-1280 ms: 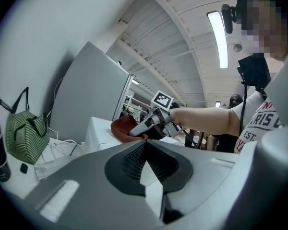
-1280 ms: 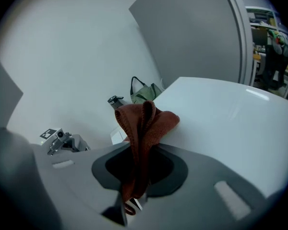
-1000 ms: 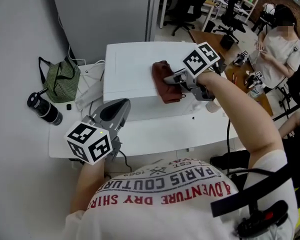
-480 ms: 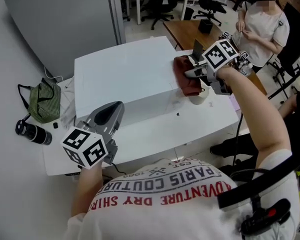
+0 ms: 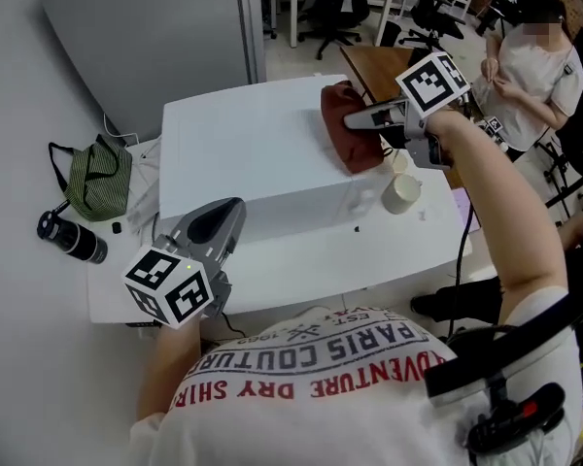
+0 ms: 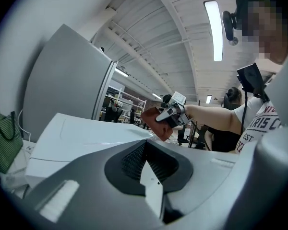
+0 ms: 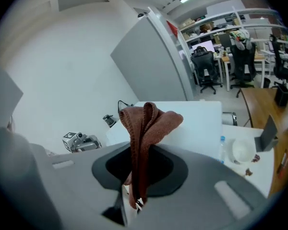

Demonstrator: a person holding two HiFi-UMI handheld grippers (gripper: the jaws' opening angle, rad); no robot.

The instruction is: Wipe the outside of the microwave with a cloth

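Note:
The white microwave (image 5: 243,158) stands on a white table (image 5: 369,250). A brown cloth (image 5: 345,129) lies over the right edge of its top, and my right gripper (image 5: 364,119) is shut on it. In the right gripper view the cloth (image 7: 144,128) hangs folded between the jaws of the right gripper (image 7: 134,195), with the microwave (image 7: 201,123) behind it. My left gripper (image 5: 214,226) hovers low in front of the microwave's front left, jaws together with nothing in them. From the left gripper (image 6: 151,186) view, the cloth (image 6: 153,123) shows at the microwave's (image 6: 81,135) far corner.
A green striped bag (image 5: 95,178) and a black cylinder (image 5: 68,239) lie left of the microwave. A white cup (image 5: 401,193) stands on the table to its right. A person (image 5: 530,61) stands at the back right beside a wooden desk (image 5: 379,61). A grey panel (image 5: 146,37) rises behind.
My right gripper has drawn the cloth from the middle of the microwave top to its right edge, then a little farther back along it. The left gripper has stayed in place.

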